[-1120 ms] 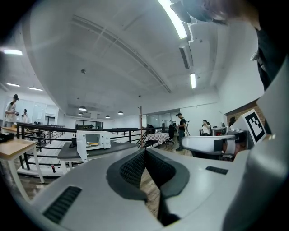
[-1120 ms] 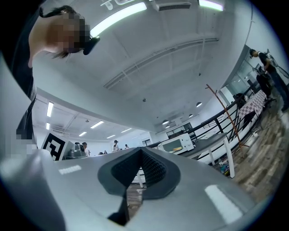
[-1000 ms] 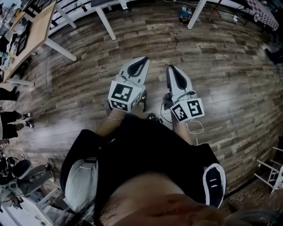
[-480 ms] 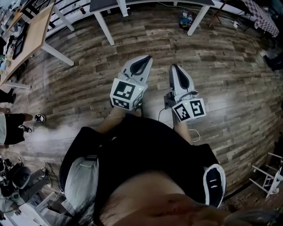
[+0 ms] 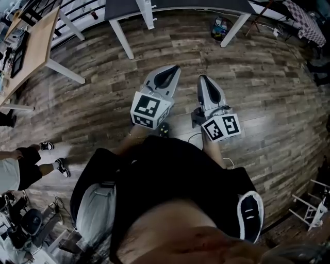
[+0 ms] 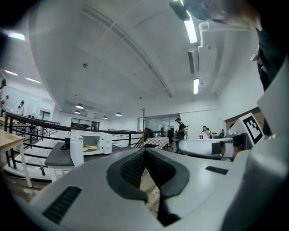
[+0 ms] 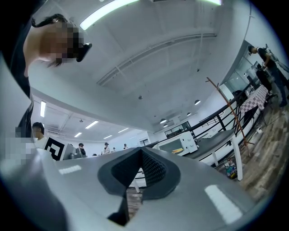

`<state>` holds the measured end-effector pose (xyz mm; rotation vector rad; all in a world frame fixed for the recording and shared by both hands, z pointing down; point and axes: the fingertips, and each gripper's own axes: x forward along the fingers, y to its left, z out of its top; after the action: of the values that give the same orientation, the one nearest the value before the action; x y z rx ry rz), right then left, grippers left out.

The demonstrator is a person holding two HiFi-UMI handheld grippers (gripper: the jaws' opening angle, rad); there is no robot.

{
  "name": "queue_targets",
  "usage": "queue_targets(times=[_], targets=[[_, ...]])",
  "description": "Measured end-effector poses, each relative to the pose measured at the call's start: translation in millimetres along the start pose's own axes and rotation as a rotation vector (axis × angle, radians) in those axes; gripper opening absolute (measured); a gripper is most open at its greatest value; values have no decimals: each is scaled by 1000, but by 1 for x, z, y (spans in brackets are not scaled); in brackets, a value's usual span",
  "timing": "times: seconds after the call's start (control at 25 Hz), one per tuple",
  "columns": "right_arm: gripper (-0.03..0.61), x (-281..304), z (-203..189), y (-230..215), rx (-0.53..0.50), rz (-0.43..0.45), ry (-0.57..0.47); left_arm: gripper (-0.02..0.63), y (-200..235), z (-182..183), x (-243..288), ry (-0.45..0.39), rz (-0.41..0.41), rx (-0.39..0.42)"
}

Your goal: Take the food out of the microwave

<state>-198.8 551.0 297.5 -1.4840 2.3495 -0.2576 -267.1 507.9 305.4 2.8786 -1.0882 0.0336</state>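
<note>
Both grippers are held out level in front of me over the wooden floor, each shut with nothing between its jaws. My left gripper [image 5: 172,69] [image 6: 145,151] and right gripper [image 5: 202,80] [image 7: 141,150] point toward a dark-topped table [image 5: 175,4] ahead. A white microwave [image 6: 93,141] [image 7: 175,143] stands on that table, still some way off. Its door [image 6: 76,148] hangs open to the left. Inside lies a flat yellow food item [image 6: 91,147] [image 7: 178,151].
The table's white legs [image 5: 117,31] stand ahead, with a small colourful object [image 5: 220,26] on the floor beside one. A wooden table [image 5: 31,46] is at the left, a person's legs [image 5: 31,165] nearby, a white rack [image 5: 312,206] at lower right. People stand far off.
I have walked forward: the dark table and its legs have come nearer in the head view. Both grippers keep their pose, shut. The legs at left have shifted.
</note>
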Motion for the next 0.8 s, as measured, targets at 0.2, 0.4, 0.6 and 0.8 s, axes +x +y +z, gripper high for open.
queue_targets(times=[0.2, 0.4, 0.6, 0.8], targets=[[0, 31, -8, 1, 9, 0, -9, 6, 30, 0, 6, -6, -10, -5], [0, 50, -7, 3, 13, 11, -8, 6, 46, 0, 6, -13, -1, -15], [0, 64, -11, 4, 20, 21, 0, 6, 58, -3, 6, -7, 6, -27], [0, 75, -15, -1, 30, 36, 15, 6, 68, -5, 13, 0, 22, -35]])
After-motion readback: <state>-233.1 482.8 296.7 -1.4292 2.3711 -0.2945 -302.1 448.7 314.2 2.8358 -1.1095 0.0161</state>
